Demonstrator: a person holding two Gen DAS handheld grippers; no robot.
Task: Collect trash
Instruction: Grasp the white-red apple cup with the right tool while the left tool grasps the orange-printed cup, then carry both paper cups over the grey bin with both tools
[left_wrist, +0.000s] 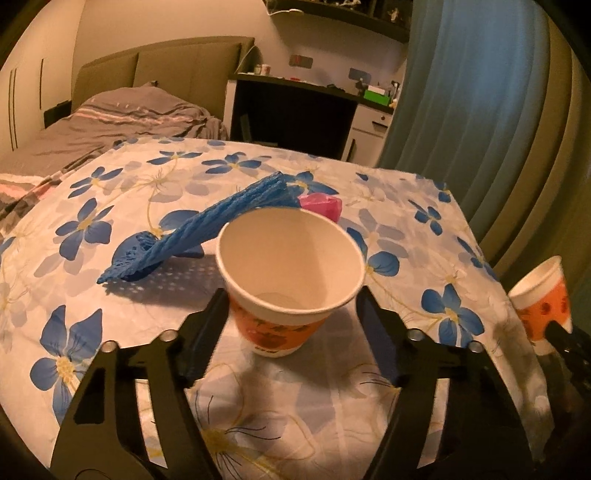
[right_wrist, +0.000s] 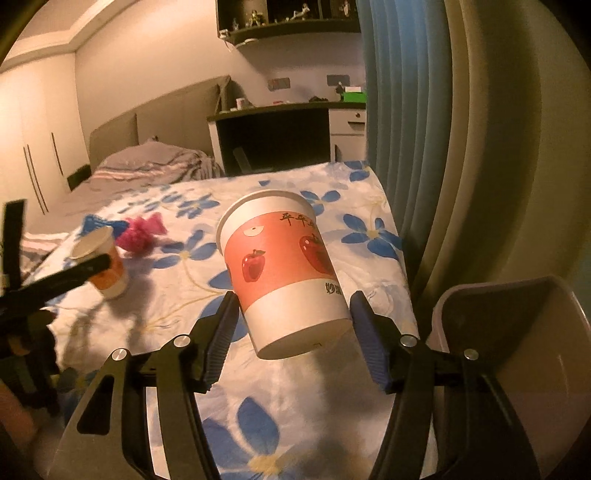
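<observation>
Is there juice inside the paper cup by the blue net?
No, the paper cup by the blue net shows only its bare bottom.

You're looking at two apple-printed paper cups: one cup (left_wrist: 290, 280) standing upright on the floral cloth, the other cup (right_wrist: 284, 273) hanging tilted off the cloth, beside blue mesh (left_wrist: 207, 229) and a pink wrapper (left_wrist: 321, 206).

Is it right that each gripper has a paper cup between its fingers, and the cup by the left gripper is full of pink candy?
Not quite. Each gripper does have a paper cup between its fingers, but the cup at the left gripper is empty; the left wrist view looks straight into it. The pink wrapper lies behind it on the flowered cloth. The right gripper has the apple cup.
</observation>
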